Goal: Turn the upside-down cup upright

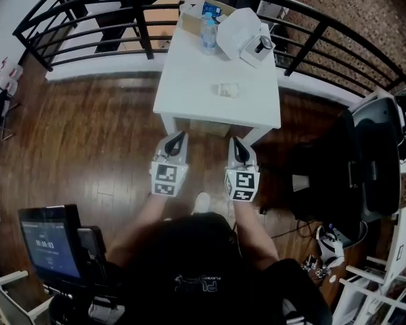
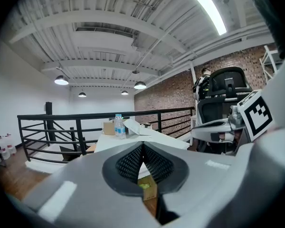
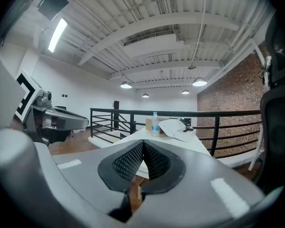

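A small clear cup [image 1: 227, 90] sits near the middle of the white table [image 1: 189, 93]; which way up it stands is too small to tell. Both grippers hang side by side short of the table's near edge, over the wooden floor, and neither touches anything. My left gripper [image 1: 179, 138] is shut, its ribbed pads meeting with nothing between them [image 2: 142, 148]. The right gripper [image 1: 237, 143] is likewise shut and empty [image 3: 143, 146]. Neither gripper view shows the cup clearly.
At the table's far end stand a water bottle [image 1: 209, 32], a cardboard box [image 1: 197, 13] and a white device [image 1: 247, 36]. A black railing [image 1: 122, 19] curves behind the table. A black office chair [image 1: 372, 154] is at the right and a monitor [image 1: 51, 242] at the lower left.
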`<control>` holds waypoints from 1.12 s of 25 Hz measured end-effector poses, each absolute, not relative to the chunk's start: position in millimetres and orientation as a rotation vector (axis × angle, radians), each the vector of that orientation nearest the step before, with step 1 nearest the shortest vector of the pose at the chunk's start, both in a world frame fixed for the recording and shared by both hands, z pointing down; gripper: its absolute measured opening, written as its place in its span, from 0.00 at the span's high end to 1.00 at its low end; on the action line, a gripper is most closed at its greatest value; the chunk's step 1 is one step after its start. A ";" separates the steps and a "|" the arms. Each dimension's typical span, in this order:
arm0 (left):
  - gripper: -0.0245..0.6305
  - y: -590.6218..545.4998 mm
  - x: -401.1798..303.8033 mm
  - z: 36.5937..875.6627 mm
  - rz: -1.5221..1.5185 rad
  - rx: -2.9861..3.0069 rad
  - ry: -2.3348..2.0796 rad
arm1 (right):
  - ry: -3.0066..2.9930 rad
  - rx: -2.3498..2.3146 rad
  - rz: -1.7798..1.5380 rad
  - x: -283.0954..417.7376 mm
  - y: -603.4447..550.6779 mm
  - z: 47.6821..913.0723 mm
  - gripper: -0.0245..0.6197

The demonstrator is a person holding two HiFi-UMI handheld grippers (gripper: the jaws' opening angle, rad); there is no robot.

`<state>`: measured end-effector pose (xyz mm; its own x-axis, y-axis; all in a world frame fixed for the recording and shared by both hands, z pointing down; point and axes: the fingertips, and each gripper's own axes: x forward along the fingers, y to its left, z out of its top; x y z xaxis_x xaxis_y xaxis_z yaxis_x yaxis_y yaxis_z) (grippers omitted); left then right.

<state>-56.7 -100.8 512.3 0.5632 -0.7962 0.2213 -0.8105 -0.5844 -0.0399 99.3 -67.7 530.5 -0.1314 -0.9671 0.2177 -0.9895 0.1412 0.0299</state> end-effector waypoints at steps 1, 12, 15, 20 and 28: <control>0.96 -105.1 -51.6 513.4 0.340 2.718 -1.398 | -2.227 1.935 0.187 104.0 -70.6 532.5 0.94; 0.96 -135.4 -13.8 523.1 0.401 2.706 -1.433 | -2.257 1.870 0.218 137.8 -101.3 546.9 0.94; 0.96 -144.2 -10.4 524.7 0.401 2.693 -1.439 | -2.266 1.860 0.226 141.1 -110.5 547.9 0.94; 0.96 -163.1 -13.6 523.3 0.376 2.667 -1.475 | -2.258 1.840 0.199 144.8 -128.3 548.8 0.94; 0.96 -221.0 -13.9 533.2 0.353 2.642 -1.474 | -2.206 1.876 0.230 164.4 -175.5 556.1 0.94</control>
